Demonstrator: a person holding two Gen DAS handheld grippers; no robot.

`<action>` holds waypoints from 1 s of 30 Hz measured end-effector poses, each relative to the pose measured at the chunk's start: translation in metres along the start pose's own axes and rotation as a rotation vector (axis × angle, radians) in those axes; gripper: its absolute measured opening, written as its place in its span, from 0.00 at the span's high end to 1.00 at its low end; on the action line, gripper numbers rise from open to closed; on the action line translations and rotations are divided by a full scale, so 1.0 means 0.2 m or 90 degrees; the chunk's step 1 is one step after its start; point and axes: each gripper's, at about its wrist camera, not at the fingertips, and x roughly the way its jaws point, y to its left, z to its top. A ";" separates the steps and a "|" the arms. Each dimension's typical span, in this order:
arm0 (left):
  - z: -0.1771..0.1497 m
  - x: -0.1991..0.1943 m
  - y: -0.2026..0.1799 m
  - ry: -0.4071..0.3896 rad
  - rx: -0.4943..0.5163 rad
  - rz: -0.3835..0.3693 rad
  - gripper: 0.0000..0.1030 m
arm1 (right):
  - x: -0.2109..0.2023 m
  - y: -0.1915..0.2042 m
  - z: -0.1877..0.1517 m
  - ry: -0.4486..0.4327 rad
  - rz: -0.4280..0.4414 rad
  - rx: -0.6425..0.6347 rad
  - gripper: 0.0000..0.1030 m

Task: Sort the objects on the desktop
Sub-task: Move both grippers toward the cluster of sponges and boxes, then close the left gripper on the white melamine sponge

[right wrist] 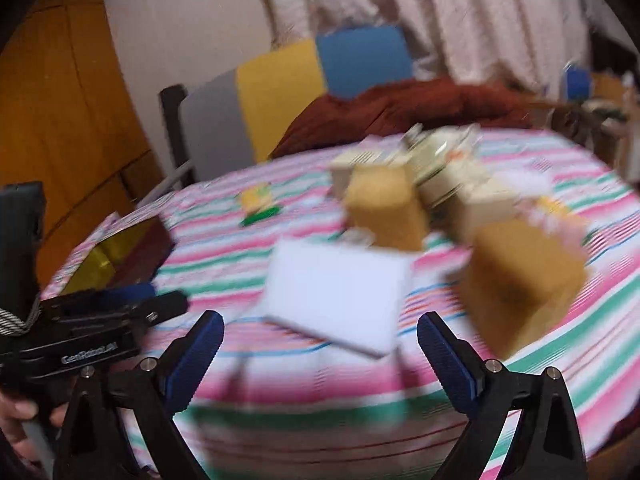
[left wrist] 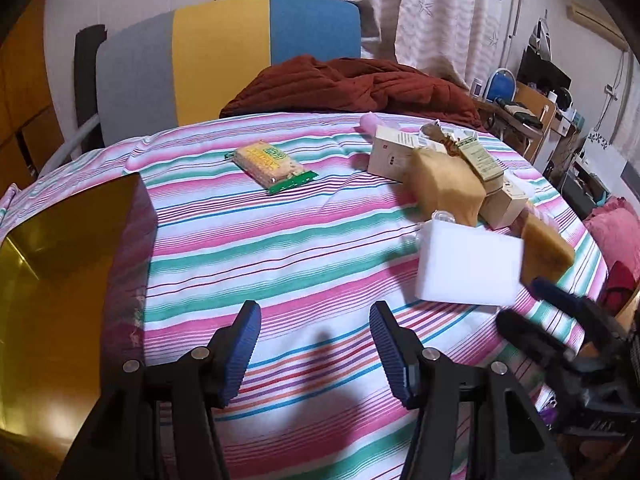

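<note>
Beside white block (left wrist: 468, 264): brown packets (left wrist: 444, 184), cartons (left wrist: 394, 156); gold box (left wrist: 60, 248) left.

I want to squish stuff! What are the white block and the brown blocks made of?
White block: probably soft foam, matte, plain, no print. Brown blocks: look like sponge or wrapped paper, dull tan surface; too blurry to be sure.
</note>
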 end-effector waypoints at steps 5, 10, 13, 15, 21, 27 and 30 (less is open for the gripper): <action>0.06 0.02 -0.10 -0.009 0.010 -0.038 0.44 | 0.07 -0.10 0.01 0.038 -0.032 0.010 0.04; 0.14 0.03 -0.21 -0.021 0.022 -0.099 0.44 | 0.10 -0.14 -0.02 0.069 -0.033 0.010 0.04; 0.18 0.04 -0.25 -0.019 0.020 -0.171 0.43 | 0.07 -0.16 -0.04 0.067 -0.030 0.000 0.04; 0.18 0.07 -0.27 -0.007 0.022 -0.236 0.43 | 0.07 -0.16 -0.05 0.065 -0.028 -0.013 0.04; 0.22 0.19 -0.30 0.053 -0.003 -0.265 0.42 | 0.08 -0.16 -0.05 0.070 -0.019 -0.013 0.04; 0.27 0.22 -0.38 0.070 -0.012 -0.275 0.40 | 0.06 -0.16 -0.07 0.073 -0.014 -0.001 0.04; 0.27 0.23 -0.40 0.069 -0.004 -0.265 0.38 | 0.05 -0.16 -0.08 0.074 -0.016 -0.001 0.03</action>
